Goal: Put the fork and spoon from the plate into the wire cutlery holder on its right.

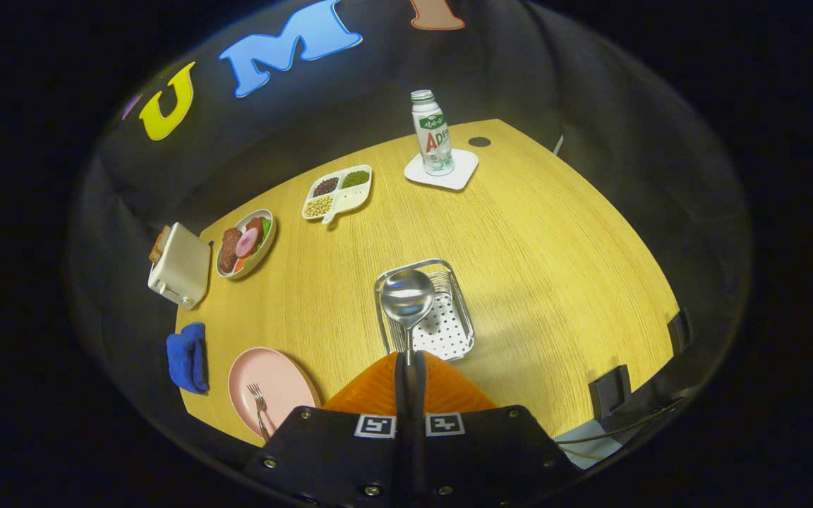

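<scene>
My gripper [407,361] is shut on the handle of a shiny metal spoon [407,296], whose bowl sticks out ahead of the fingers. The spoon hangs above the wire cutlery holder [460,321], a chrome basket with a perforated white floor standing on the wooden table. To the left of my fingers lies the pink plate [279,384]. A metal fork [259,406] rests on that plate, tines pointing away from me.
A blue cloth [187,357] lies left of the plate, a white toaster [180,266] beyond it. Farther off are a bowl of food [245,242], a divided tray of beans [336,192] and a bottle [432,132] on a white coaster [463,176].
</scene>
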`<state>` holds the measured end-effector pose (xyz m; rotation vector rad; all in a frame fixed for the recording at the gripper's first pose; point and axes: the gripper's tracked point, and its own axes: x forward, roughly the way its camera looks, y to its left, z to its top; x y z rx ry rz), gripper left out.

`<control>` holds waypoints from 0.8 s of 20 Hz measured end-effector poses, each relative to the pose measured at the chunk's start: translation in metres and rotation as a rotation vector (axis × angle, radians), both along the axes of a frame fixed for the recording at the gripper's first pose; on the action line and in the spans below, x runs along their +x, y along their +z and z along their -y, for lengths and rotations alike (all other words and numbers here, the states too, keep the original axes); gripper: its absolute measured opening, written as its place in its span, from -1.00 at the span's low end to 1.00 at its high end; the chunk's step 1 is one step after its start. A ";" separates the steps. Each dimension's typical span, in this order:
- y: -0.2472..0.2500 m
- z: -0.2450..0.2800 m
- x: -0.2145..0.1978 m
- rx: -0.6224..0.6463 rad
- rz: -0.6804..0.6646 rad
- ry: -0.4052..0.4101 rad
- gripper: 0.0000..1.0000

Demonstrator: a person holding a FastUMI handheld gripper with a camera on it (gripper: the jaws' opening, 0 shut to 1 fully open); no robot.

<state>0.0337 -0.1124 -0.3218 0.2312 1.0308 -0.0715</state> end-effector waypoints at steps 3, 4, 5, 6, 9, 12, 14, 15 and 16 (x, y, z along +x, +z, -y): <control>-0.007 0.006 -0.001 -0.009 -0.040 -0.001 -0.98; -0.008 0.008 -0.001 -0.014 -0.051 0.000 -0.98; -0.011 0.009 -0.002 -0.016 -0.061 0.000 -0.98; -0.012 0.009 -0.001 -0.017 -0.064 0.000 -0.98; -0.011 0.011 0.001 -0.023 -0.065 -0.003 -0.89; 0.000 0.017 0.008 -0.033 -0.032 -0.012 -0.71; 0.010 0.014 0.013 -0.024 -0.004 -0.003 -0.05; 0.013 0.011 0.014 -0.022 0.014 0.003 0.28; 0.019 0.015 0.017 -0.033 0.031 0.001 0.60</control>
